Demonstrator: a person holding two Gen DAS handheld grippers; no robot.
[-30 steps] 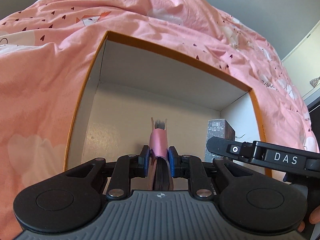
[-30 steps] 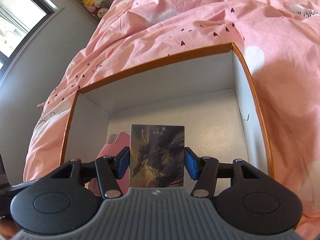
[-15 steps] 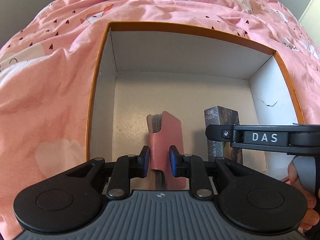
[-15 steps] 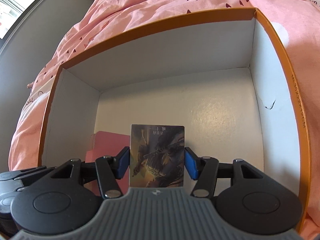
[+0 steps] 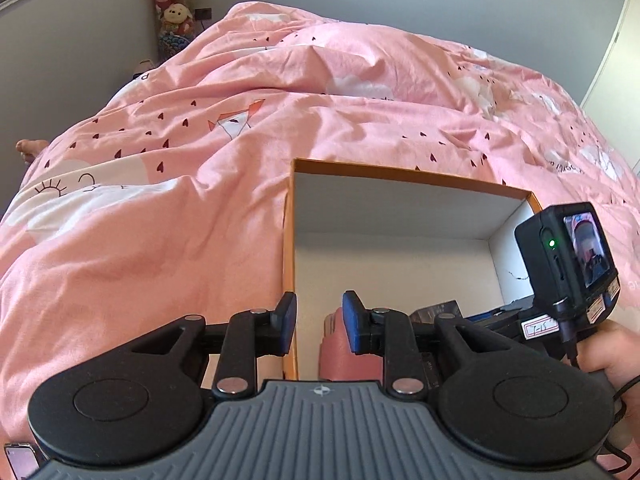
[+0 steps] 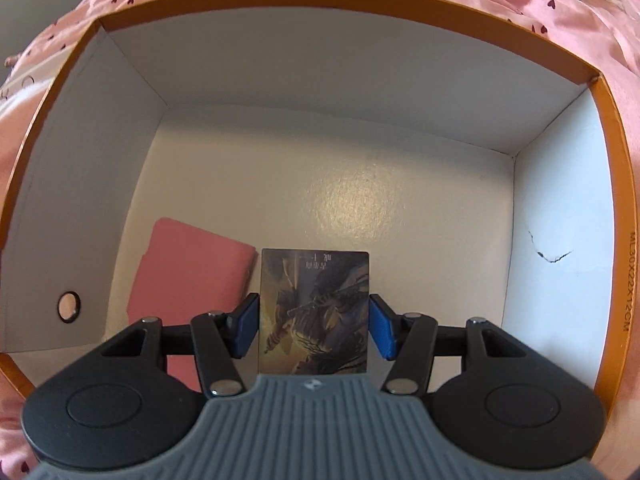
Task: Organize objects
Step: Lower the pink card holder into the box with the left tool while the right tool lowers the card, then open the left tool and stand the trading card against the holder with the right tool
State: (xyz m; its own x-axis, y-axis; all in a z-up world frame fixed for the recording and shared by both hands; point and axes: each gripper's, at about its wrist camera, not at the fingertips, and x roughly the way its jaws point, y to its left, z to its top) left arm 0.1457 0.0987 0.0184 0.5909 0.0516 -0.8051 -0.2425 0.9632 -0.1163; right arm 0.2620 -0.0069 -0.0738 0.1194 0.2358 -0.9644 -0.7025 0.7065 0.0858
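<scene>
Card box is clamped in the right claw, down inside the orange box on the bed. Pink case lies flat by the box's left wall; left claw is opening, nothing between its pads.

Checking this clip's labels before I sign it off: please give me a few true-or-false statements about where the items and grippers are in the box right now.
1. The right gripper holds a dark card box. True.
2. The pink case is clamped in the left gripper. False: its jaws are opening with nothing between them; the case lies on the box floor.
3. The orange-rimmed box sits on a pink duvet. True.
4. The pink case lies to the right of the card box. False: it lies left.
</scene>
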